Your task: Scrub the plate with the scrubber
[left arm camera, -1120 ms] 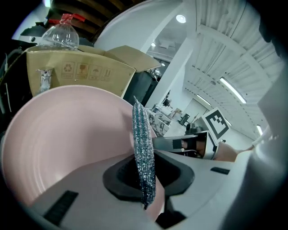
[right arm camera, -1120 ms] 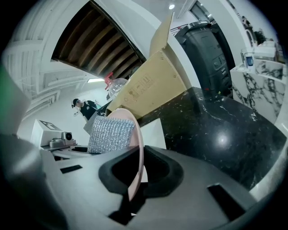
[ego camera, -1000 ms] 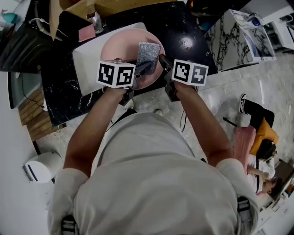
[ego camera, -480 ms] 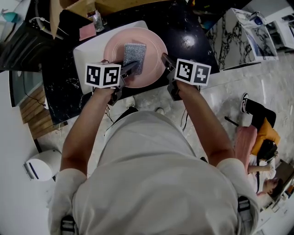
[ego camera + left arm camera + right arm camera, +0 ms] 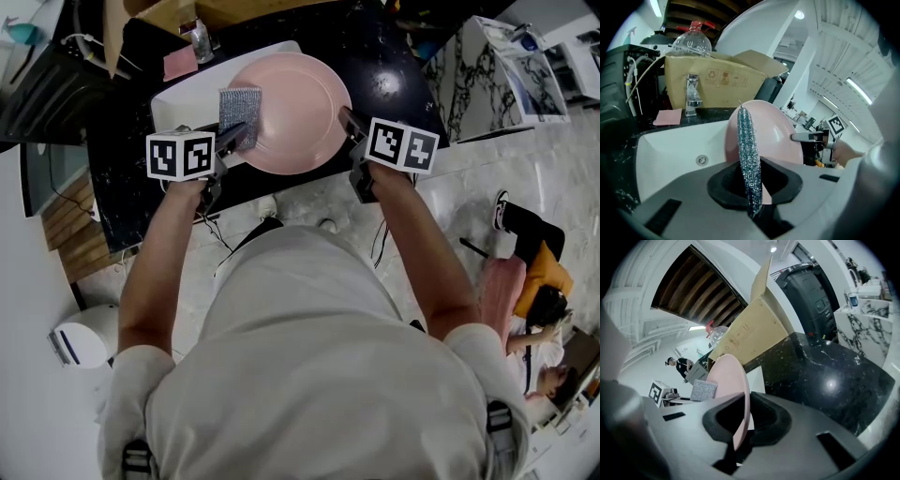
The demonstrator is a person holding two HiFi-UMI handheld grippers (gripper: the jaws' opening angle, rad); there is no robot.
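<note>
- Black counter [image 5: 375, 56], with white sink [image 5: 183, 103] set in toward its left front edge.
- Cardboard box [image 5: 712, 79] behind the sink, along the counter's back edge.
- Pink plate [image 5: 300, 112] held tilted over the sink and the counter's front edge.
- Right hand-held gripper [image 5: 349, 122] clamped tight on the plate's right rim.
- Left hand-held gripper [image 5: 232, 141] closed on the silver scrubber [image 5: 240, 105].
- Scrubber upright at the plate's left rim; cannot tell whether touching.

The plate [image 5: 295, 108] I see is smooth, softly glossy pink; the scrubber [image 5: 239, 106] is rough, glittering metallic mesh. The countertop [image 5: 375, 56] is polished black veined stone, the cardboard box [image 5: 712, 86] matt brown.
</note>
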